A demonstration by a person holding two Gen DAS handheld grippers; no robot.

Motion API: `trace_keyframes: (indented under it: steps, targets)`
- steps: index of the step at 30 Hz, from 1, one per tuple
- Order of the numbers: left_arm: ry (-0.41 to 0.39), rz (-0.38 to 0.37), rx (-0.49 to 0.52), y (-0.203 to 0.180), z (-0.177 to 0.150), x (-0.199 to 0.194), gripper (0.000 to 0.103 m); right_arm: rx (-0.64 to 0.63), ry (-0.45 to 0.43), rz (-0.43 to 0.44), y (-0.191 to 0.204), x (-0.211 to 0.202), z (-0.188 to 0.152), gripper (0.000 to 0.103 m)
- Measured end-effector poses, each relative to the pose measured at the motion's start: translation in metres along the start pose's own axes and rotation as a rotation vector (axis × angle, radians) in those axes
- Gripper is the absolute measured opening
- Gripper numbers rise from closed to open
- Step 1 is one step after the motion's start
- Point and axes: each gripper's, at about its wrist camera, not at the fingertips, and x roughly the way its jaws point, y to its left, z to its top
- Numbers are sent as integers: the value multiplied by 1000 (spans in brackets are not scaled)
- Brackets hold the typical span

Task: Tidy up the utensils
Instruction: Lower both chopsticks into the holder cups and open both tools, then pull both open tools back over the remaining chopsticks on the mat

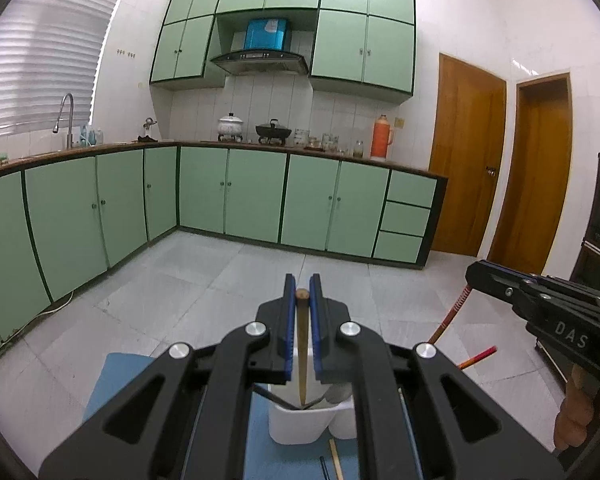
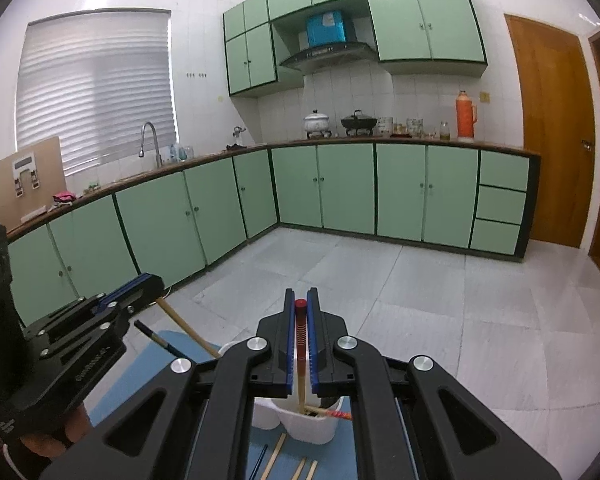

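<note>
progress: the task is partly done. the white utensil holder [image 1: 300, 420] sits directly below and ahead of both hand-held grippers, on a blue mat [image 1: 112, 380]. it already contains at least a red-tipped chopstick [image 2: 332, 413] leaning over its rim and a dark chopstick [image 1: 272, 396].

left hand-held gripper [image 1: 302, 300]: clenched on a plain wooden chopstick [image 1: 301, 344]. the stick stands near upright between the blue pads, its top at the fingertips and its lower end inside the holder.

right hand-held gripper [image 2: 301, 312]: clenched on a chopstick with a red cap and red bands [image 2: 300, 328], also near upright, its pale lower end entering the holder's near compartment.

remaining, as a judgement: both held sticks need release into the holder. several loose chopsticks [image 2: 278, 454] lie on the mat just below the right hand-held gripper, beside the holder, among them a dark blue one [image 2: 260, 460]; these are not yet collected.

appearance: the chopsticks are thin and straight; wood-coloured, red-decorated or dark. the holder is white, smooth, with rounded compartments.
</note>
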Motion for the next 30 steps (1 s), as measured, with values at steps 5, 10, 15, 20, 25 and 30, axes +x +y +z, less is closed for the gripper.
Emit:
trace_keyframes:
  steps: [5, 10, 15, 20, 25, 30]
  targets:
    - [32, -3, 10, 2, -8, 1, 7, 5, 31, 13, 2, 0, -10, 6]
    - [31, -1, 12, 6, -7, -9, 22, 20, 15, 8, -2, -12, -9, 16]
    - [-30, 7, 19, 7, 0, -37, 53, 16, -70, -38, -3, -49, -7, 45]
    - [-71, 22, 32, 5, -13, -83, 74, -2, -127, -101, 2, -91, -27, 63]
    - [-21, 28, 30, 4, -50, -113, 83, 17, -93, -138, 11, -119, -79, 67]
    - [91, 44, 31, 6, -99, -123, 85, 37, -4, -189, 21, -130, -147, 67]
